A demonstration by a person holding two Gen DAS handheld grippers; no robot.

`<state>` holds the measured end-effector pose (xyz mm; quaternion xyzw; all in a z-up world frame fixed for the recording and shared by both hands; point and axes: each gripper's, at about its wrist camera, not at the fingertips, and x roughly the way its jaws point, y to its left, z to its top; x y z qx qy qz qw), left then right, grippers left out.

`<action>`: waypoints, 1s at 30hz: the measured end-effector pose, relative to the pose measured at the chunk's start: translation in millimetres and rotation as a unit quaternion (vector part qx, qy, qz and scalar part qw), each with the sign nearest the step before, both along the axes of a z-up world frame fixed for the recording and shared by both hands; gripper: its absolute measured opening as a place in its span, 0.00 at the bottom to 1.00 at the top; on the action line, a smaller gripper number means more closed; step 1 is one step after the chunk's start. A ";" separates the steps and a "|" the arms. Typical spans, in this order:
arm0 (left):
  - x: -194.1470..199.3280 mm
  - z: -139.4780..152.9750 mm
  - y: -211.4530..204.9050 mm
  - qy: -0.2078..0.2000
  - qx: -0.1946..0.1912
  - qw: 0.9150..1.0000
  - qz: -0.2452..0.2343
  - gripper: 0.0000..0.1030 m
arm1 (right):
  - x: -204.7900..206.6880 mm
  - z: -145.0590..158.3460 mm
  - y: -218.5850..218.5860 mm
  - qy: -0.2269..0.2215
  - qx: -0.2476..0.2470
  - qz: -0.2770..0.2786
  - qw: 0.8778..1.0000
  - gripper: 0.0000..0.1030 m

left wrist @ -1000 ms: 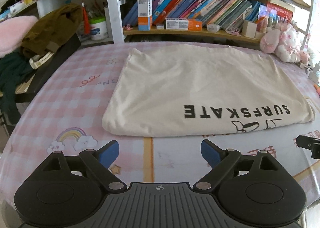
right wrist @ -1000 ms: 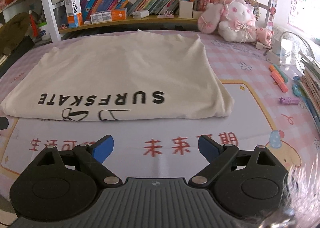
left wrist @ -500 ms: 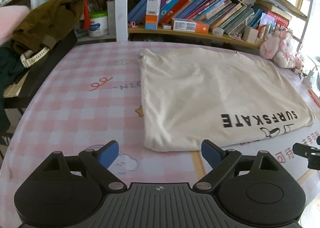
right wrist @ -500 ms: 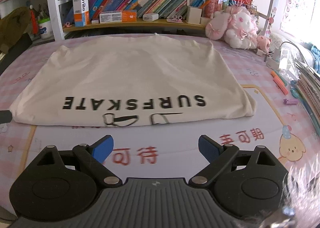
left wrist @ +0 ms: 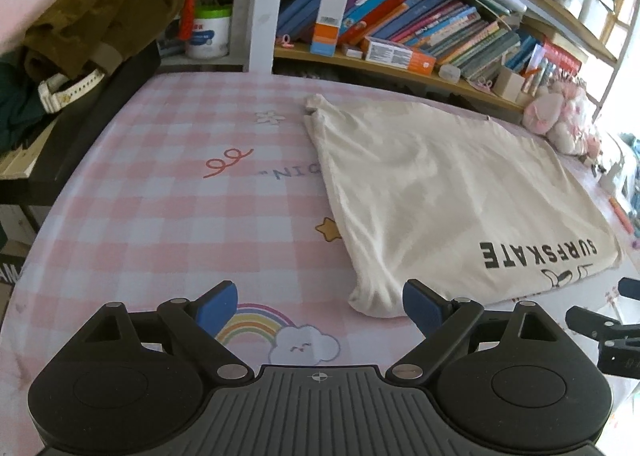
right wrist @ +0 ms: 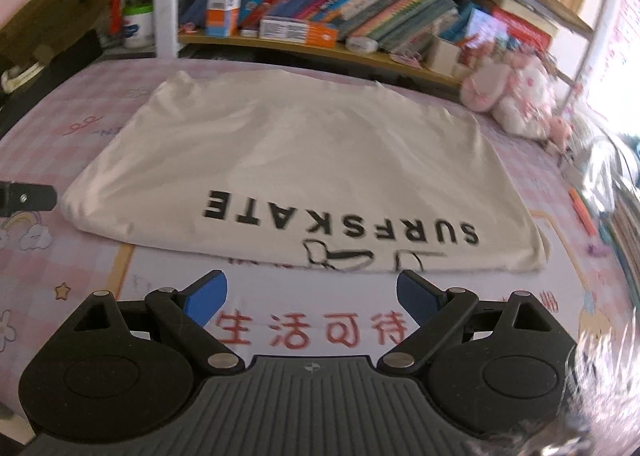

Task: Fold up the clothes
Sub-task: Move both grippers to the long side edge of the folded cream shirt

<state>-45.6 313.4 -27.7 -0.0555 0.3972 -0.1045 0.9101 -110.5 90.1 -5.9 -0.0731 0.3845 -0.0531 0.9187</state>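
Note:
A cream T-shirt (left wrist: 448, 192) (right wrist: 304, 160) printed SURFSKATE lies folded flat on the pink checked table cover (left wrist: 192, 216). In the left wrist view my left gripper (left wrist: 320, 306) stands open over the cover, just left of the shirt's near left corner, which lies beside its right blue pad. In the right wrist view my right gripper (right wrist: 312, 294) stands open in front of the shirt's near edge, with only the printed mat (right wrist: 312, 332) between its pads. The right gripper's black tip (left wrist: 600, 326) shows at the left view's right edge.
A bookshelf (left wrist: 420, 32) full of books runs along the back. Pink plush toys (right wrist: 512, 96) sit at the back right. Brown and dark clothes (left wrist: 88, 20) are heaped on a black stand at the left. Pens (right wrist: 582, 212) and stacked books lie at the right.
Both grippers have slid left along the table's front. The shirt has shifted rightward in both views, and the left gripper now faces bare checked cover beside the shirt's left corner. Both stay open.

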 end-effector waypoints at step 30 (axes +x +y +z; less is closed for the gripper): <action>72.7 -37.2 66.6 0.155 -0.331 0.929 0.060 0.89 | 71.5 -12.5 98.3 0.043 -0.079 0.262 0.961 0.83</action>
